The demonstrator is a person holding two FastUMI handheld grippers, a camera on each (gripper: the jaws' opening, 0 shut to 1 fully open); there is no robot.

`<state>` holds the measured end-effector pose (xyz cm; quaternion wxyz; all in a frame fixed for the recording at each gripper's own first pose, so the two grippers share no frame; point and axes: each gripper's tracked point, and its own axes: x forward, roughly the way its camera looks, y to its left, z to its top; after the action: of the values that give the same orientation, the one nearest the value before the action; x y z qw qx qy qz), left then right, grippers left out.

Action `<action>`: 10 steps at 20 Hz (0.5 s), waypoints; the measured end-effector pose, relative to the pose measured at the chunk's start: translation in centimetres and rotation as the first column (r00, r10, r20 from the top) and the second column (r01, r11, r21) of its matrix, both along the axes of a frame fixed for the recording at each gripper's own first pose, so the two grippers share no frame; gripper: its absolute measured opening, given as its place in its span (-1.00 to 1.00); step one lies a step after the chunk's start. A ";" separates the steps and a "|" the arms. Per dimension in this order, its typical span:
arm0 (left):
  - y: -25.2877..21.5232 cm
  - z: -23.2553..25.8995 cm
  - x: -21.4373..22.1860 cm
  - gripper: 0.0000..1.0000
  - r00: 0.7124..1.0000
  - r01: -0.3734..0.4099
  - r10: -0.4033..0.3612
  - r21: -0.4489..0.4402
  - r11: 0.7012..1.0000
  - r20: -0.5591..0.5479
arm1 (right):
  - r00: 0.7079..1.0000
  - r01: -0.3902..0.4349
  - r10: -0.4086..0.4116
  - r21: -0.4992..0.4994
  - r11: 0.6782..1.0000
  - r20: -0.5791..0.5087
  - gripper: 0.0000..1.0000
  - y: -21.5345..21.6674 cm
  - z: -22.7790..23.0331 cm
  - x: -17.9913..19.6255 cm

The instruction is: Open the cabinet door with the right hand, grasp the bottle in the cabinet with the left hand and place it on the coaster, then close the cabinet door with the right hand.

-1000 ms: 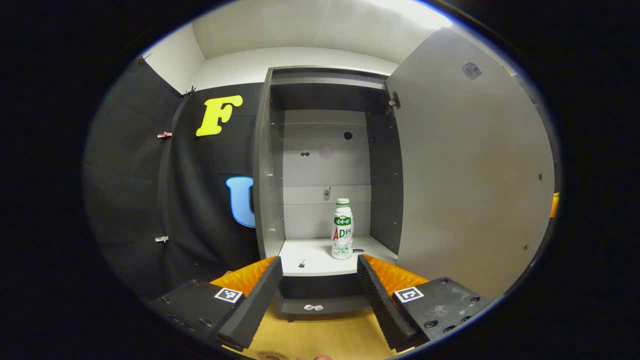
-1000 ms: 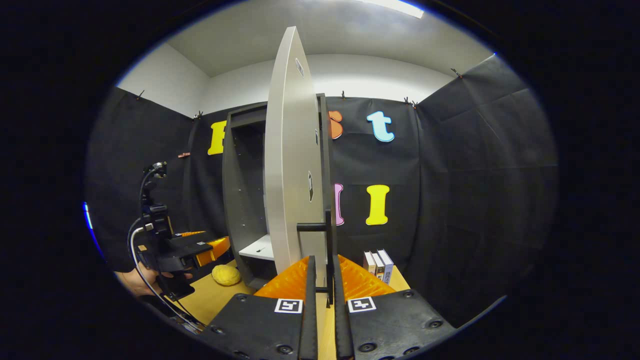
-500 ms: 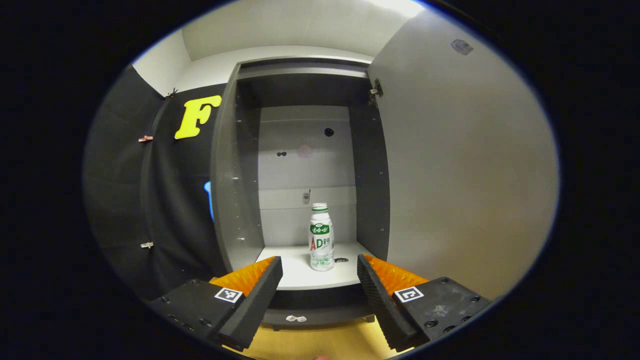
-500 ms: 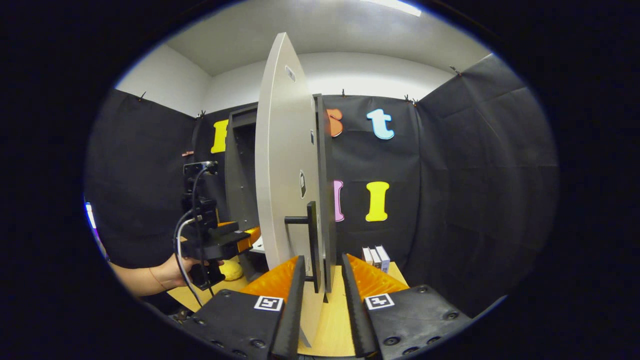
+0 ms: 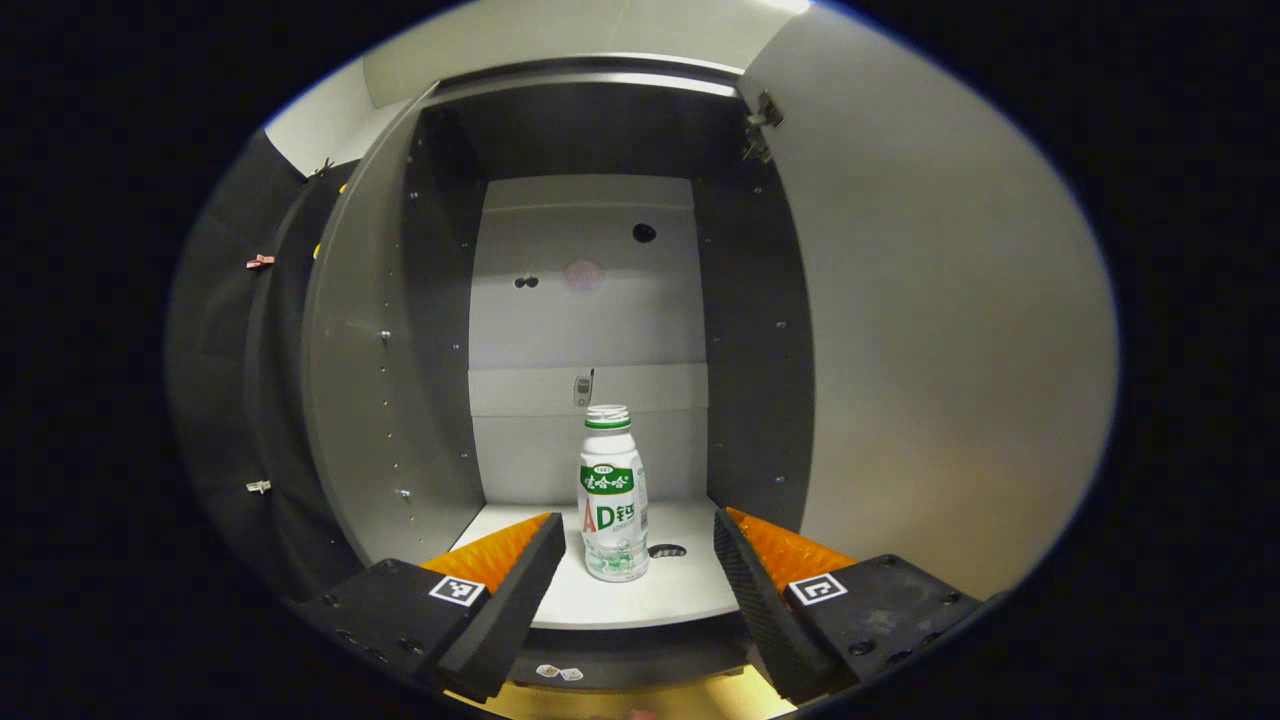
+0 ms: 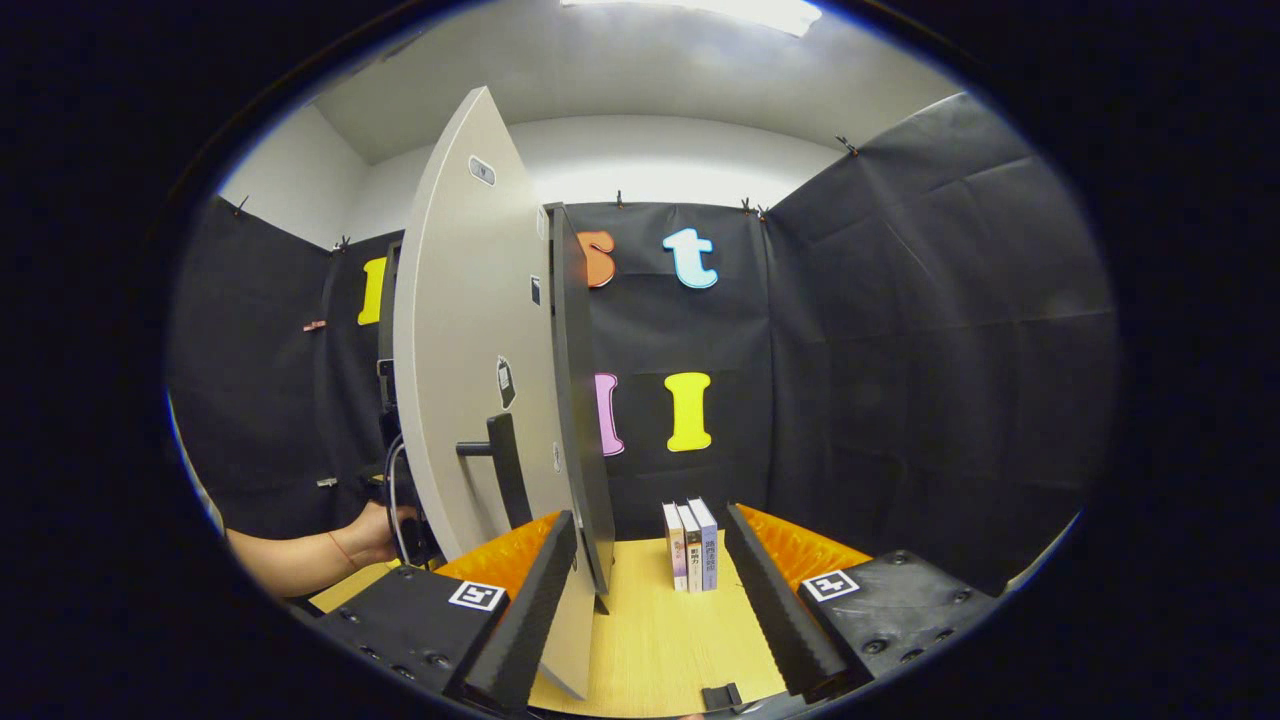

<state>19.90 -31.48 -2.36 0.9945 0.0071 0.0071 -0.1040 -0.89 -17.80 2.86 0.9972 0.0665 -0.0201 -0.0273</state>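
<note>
Left hand-held gripper (image 5: 632,545) fingers apart, at cabinet (image 5: 440,300) mouth; bottle (image 5: 612,495) upright on cabinet floor just ahead, between fingers, not yet clamped; right hand-held gripper (image 6: 650,545) fingers apart, off handle (image 6: 503,478), cabinet door (image 6: 470,350) open to its left; door-opening done; grasp, placing on coaster, closing left.

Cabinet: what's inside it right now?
One upright bottle stands on the cabinet floor, ahead of the open left gripper. A small dark spot lies beside it. The floor behind the bottle is hidden.

Person's hand (image 6: 375,525) half behind cabinet door (image 6: 465,330)
</note>
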 end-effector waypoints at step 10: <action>0.1 -3.0 11.0 0.89 0.993 -0.076 0.077 0.014 0.997 -0.090 | 1.000 -0.004 0.005 0.025 1.000 -0.013 0.90 -1.2 -0.1 1.9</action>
<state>30.88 -31.33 -5.32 0.9964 0.0073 0.0530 -0.0658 1.03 -19.03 2.72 0.9965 0.0788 -0.0129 -0.0257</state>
